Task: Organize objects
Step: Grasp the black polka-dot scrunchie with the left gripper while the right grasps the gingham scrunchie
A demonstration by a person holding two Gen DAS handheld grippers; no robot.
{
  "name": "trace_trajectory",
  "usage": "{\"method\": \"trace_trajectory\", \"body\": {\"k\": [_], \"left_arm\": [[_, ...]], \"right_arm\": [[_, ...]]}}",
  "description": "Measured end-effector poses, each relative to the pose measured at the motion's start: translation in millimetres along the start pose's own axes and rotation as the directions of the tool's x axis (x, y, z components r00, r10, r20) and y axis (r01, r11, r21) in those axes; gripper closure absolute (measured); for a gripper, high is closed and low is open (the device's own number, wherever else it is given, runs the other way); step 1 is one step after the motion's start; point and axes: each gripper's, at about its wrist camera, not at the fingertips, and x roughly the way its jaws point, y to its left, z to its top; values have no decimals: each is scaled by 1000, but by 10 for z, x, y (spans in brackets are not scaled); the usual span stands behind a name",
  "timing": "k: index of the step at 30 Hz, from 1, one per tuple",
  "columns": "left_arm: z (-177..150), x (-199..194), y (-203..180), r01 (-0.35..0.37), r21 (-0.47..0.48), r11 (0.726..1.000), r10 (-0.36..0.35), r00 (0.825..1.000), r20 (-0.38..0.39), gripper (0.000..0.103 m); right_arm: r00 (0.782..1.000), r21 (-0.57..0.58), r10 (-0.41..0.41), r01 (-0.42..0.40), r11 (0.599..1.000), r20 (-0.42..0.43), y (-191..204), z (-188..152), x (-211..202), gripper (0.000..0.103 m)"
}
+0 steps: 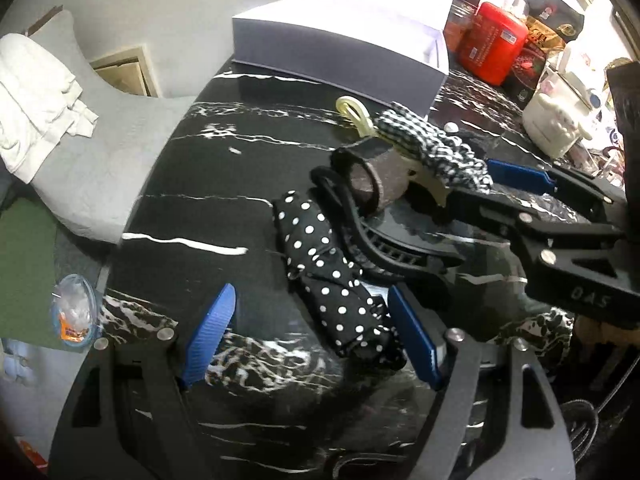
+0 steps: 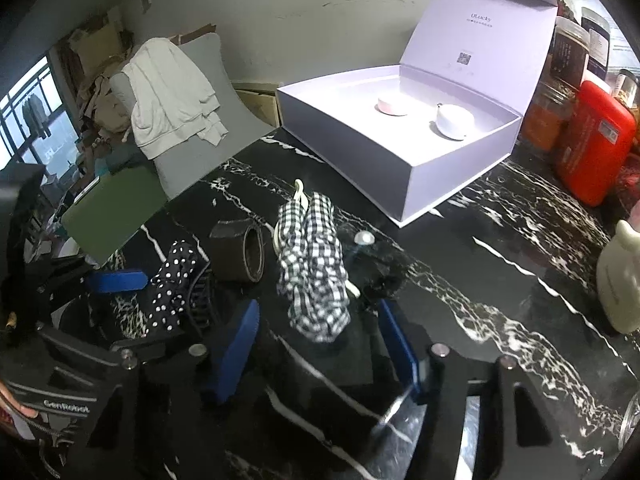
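Observation:
On the black marble table (image 1: 192,200) lie a black polka-dot hair piece (image 1: 332,280), a dark ring-shaped band (image 1: 372,178) and a black-and-white checked hair clip (image 1: 436,148). My left gripper (image 1: 308,332) is open, its blue pads either side of the polka-dot piece's near end. My right gripper (image 2: 320,344) is open, its pads either side of the checked clip (image 2: 314,268). The polka-dot piece (image 2: 172,284) and the band (image 2: 244,248) show at the left of the right wrist view. The right gripper also shows in the left wrist view (image 1: 472,196).
An open lilac gift box (image 2: 400,160) holding two small round dishes stands at the back. Red containers (image 2: 592,144) and jars crowd the right. A cream bottle (image 2: 620,280) stands at the right edge. A grey chair with white cloth (image 2: 172,96) is beyond the table's left edge.

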Motion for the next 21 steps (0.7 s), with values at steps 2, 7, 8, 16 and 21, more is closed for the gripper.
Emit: {"method": "trace_trajectory", "body": {"k": [2, 7, 8, 16, 21], "left_arm": [[5, -6, 56, -19, -12, 1000, 19, 1000, 6, 25], [-3, -24, 124, -4, -29, 1000, 4, 1000, 15, 36], [-5, -32, 116, -1, -25, 1000, 2, 1000, 22, 47], [-9, -86, 53, 16, 10, 1000, -16, 999, 44, 78], [-15, -180, -68, 13, 74, 997, -17, 998, 58, 78]], "right_arm": [[999, -31, -36, 36, 999, -1, 46, 16, 37, 44], [1000, -45, -22, 22, 999, 2, 52, -26, 82, 80], [1000, -43, -17, 17, 999, 5, 50, -30, 68, 81], [998, -65, -31, 34, 997, 55, 29, -137, -254, 84], [995, -118, -81, 87, 989, 53, 47, -304, -484, 84]]}}
